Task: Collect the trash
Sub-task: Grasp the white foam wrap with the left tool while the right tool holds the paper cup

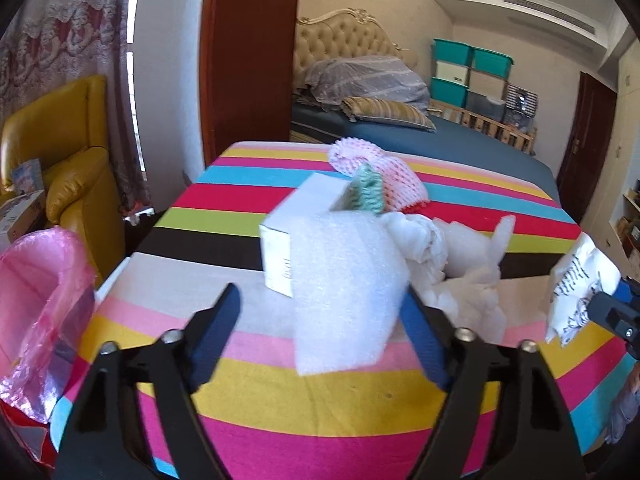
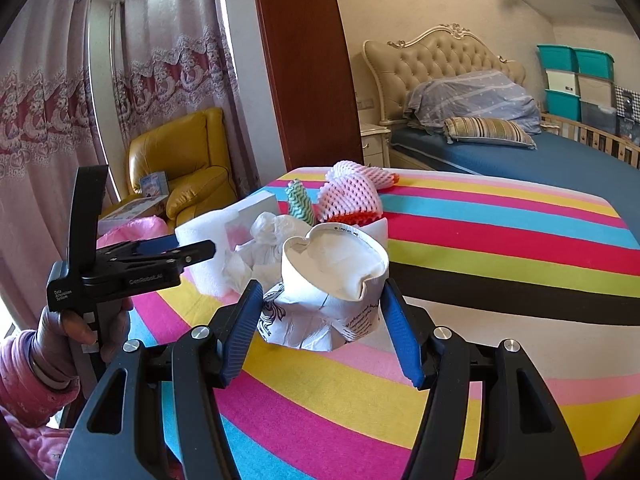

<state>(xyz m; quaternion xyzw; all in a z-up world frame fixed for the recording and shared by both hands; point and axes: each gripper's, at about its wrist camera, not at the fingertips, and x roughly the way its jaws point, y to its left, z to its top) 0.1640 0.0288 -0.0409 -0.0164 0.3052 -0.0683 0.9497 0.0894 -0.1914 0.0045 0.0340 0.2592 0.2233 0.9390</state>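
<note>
Trash lies on a striped tablecloth [image 1: 280, 412]. My left gripper [image 1: 324, 300] is open with a white foam sheet [image 1: 344, 292] between its jaws, touching the right finger; the left finger stands apart from it. In the right wrist view the left gripper [image 2: 192, 254] reaches to that foam sheet [image 2: 204, 248]. My right gripper [image 2: 320, 292] has its fingers on both sides of a crushed white paper cup [image 2: 332, 276], which also shows in the left wrist view [image 1: 576, 292]. A pink-lined trash bin [image 1: 36, 312] stands left of the table.
A white box [image 1: 296, 224], crumpled white plastic [image 1: 444, 256], pink foam netting [image 1: 380, 176] and a green-white knit piece [image 1: 368, 188] lie mid-table. A yellow armchair [image 1: 68, 164] stands behind the bin. A bed [image 1: 460, 140] lies beyond the table.
</note>
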